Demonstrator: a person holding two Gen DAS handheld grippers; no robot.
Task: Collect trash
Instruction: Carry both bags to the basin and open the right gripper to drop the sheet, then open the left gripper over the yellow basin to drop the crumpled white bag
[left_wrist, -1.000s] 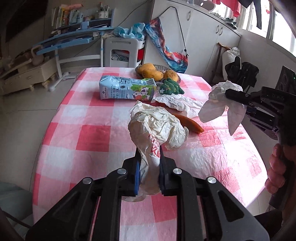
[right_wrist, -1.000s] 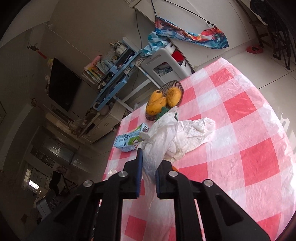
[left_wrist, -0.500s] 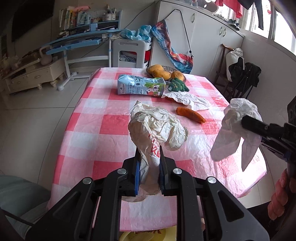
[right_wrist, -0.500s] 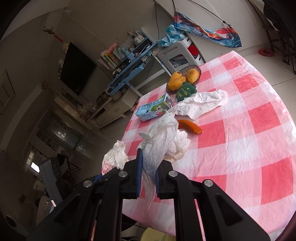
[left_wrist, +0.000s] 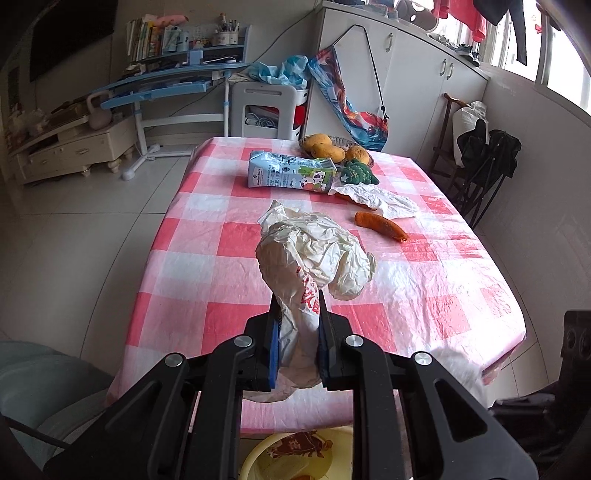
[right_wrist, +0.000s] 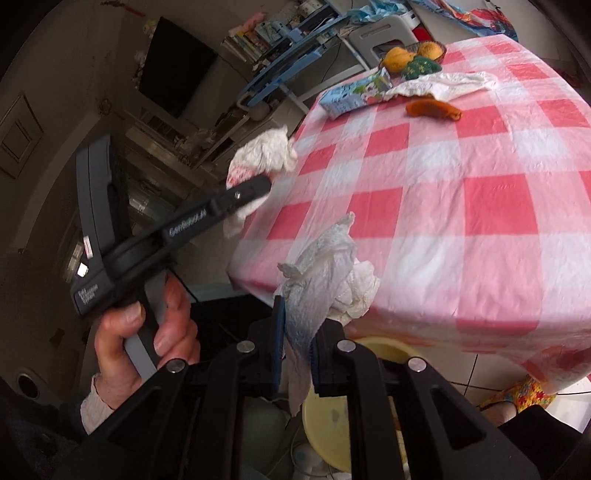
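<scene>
Now left gripper (left_wrist: 297, 332) clamped on crumpled plastic bag (left_wrist: 314, 251), right gripper (right_wrist: 295, 343) on white tissue (right_wrist: 328, 266).

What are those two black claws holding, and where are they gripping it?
Left gripper pinches a crumpled plastic bag by its lower end. Right gripper pinches a crumpled white tissue near its lower part.

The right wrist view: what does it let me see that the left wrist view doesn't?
Only the right wrist view shows the person's hand gripping the left gripper's handle, and the white tissue in the right gripper. Only the left view shows the white cabinets. Both show the crumpled plastic bag clamped in the left gripper, the checked tablecloth, milk carton and yellow bin.
</scene>
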